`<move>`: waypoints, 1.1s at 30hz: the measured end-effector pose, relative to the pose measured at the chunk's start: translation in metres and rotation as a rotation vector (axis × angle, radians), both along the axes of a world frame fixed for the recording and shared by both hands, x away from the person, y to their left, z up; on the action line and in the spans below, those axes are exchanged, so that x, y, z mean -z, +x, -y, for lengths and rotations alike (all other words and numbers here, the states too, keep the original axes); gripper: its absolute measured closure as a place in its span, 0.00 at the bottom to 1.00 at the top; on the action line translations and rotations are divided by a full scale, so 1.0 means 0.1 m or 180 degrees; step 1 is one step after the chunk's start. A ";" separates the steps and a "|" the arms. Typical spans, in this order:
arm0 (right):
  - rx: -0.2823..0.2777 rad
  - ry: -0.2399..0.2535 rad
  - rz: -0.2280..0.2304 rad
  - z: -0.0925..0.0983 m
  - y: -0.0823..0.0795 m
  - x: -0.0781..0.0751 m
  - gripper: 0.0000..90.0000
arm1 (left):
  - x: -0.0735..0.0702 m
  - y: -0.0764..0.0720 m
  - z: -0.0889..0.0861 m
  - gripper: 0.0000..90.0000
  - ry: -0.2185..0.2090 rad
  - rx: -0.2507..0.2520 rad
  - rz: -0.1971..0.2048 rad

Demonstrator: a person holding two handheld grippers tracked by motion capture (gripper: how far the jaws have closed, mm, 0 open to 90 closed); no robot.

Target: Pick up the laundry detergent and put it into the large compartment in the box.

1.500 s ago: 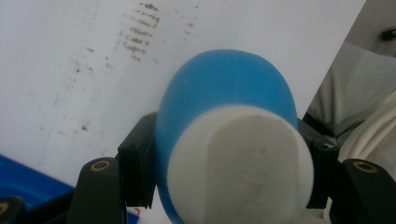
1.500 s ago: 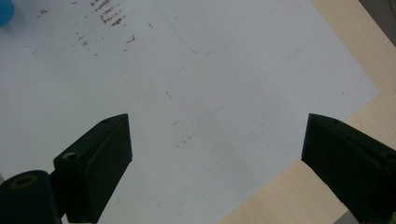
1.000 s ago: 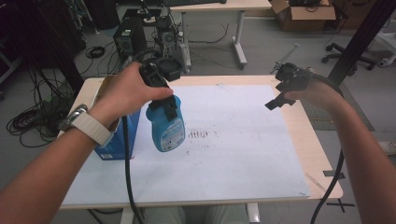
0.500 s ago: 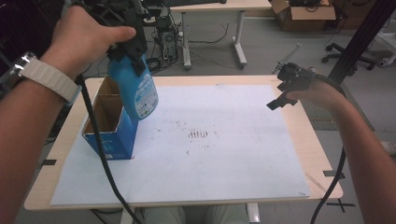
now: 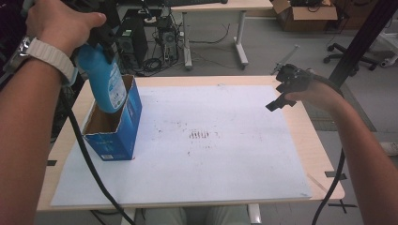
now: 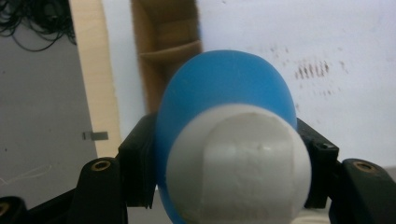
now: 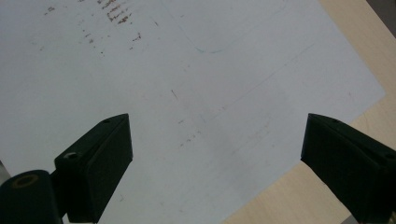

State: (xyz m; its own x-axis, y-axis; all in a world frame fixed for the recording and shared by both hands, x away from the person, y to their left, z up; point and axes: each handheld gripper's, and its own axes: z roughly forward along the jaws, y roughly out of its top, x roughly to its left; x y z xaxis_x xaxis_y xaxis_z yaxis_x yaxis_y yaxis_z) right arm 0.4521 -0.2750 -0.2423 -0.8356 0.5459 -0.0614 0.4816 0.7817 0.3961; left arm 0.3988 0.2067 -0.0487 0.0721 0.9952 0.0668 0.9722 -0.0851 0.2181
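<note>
I have the left gripper [image 5: 101, 40] clamped on the blue bottle [image 5: 104, 82]: in the left gripper view its 2 fingers [image 6: 137, 161] press against either side of the bottle's body just behind the white cap [image 6: 238, 163], so the bottle sits squarely between them. From the high view the bottle hangs bottom-down, slightly tilted, with its lower end at the open top of the blue carton [image 5: 115, 126]. That carton stands upright near the left edge of the surface [image 5: 309, 140], on the white sheet [image 5: 225, 154]. Its brown cardboard inside [image 6: 163, 42] shows past the bottle, and I see nothing lying in it. My right gripper [image 5: 286, 86] hovers above the far right corner, fingers [image 7: 95, 163] spread wide with nothing between them, only the sheet below.
</note>
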 end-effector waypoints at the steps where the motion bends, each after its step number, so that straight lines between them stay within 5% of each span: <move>1: 0.0006 0.0000 -0.0005 0.01 0.00 0.00 0.10 | 0.02 0.01 -0.03 0.41 0.0018 -0.0044 0.0016; 13: 0.0034 0.0019 -0.0021 0.03 0.03 0.02 0.10 | 0.33 0.12 -0.24 0.41 0.0067 -0.0243 0.0186; 23: 0.0064 0.0044 -0.0047 0.07 0.02 0.03 0.10 | 0.67 0.20 -0.36 0.42 0.0134 -0.0265 0.0156; 33: 0.0094 0.0037 -0.0064 0.09 0.03 0.06 0.10 | 1.16 0.25 -0.50 0.41 0.0053 -0.0231 0.0069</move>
State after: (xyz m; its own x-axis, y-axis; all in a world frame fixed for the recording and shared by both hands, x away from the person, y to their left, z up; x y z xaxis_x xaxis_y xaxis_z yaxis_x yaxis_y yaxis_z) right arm 0.4548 -0.2840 -0.2488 -0.8200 0.5710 -0.0381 0.5125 0.7623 0.3952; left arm 0.4237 0.2564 -0.1647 -0.0017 0.9965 0.0841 0.9710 -0.0185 0.2383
